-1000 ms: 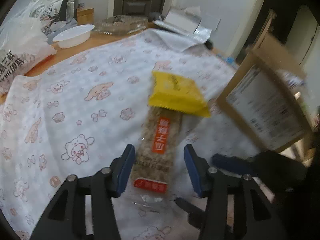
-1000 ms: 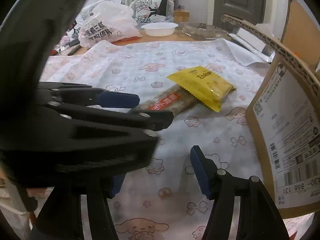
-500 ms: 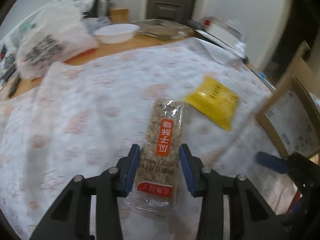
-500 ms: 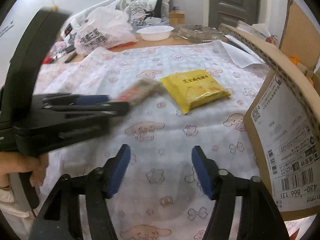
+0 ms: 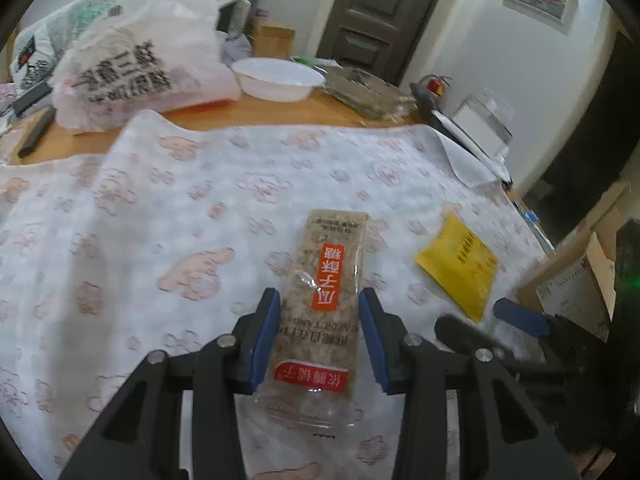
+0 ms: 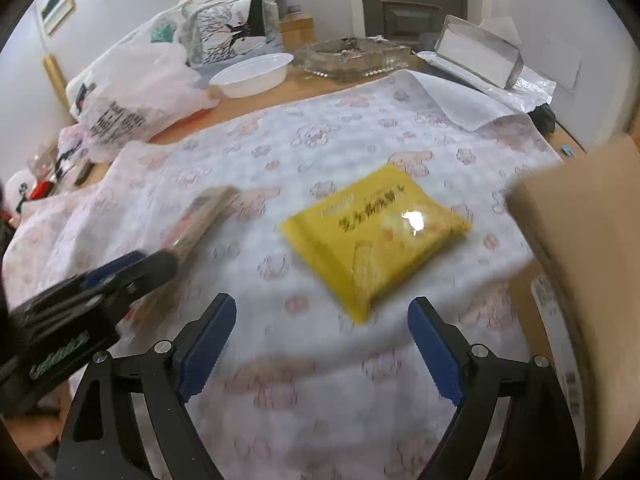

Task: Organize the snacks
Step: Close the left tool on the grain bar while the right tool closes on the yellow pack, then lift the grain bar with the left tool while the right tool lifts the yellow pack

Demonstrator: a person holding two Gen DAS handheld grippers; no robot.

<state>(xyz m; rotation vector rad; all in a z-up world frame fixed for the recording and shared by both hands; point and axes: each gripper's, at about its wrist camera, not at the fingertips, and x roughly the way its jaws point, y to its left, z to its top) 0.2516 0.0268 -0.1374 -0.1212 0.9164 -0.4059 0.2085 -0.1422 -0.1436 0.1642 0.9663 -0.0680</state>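
My left gripper [image 5: 319, 334] is shut on a long clear-wrapped seed bar with an orange label [image 5: 326, 296], held above the patterned tablecloth. The bar and left gripper [image 6: 132, 272] also show blurred in the right wrist view, with the bar [image 6: 200, 220] sticking out ahead. A yellow snack packet [image 6: 376, 232] lies flat on the cloth just ahead of my right gripper [image 6: 322, 346], which is open and empty. The packet also shows in the left wrist view [image 5: 458, 266], with the right gripper's finger [image 5: 520, 316] near it.
A cardboard box [image 6: 588, 264] stands at the right edge, also in the left wrist view [image 5: 580, 276]. At the back are a white bowl [image 6: 250, 74], a glass dish [image 6: 352, 56], plastic bags [image 6: 136, 96] and a clear container [image 6: 478, 50].
My left gripper closed on the seed bar and lifted it away left from the yellow packet. My right gripper moved forward toward the yellow packet.
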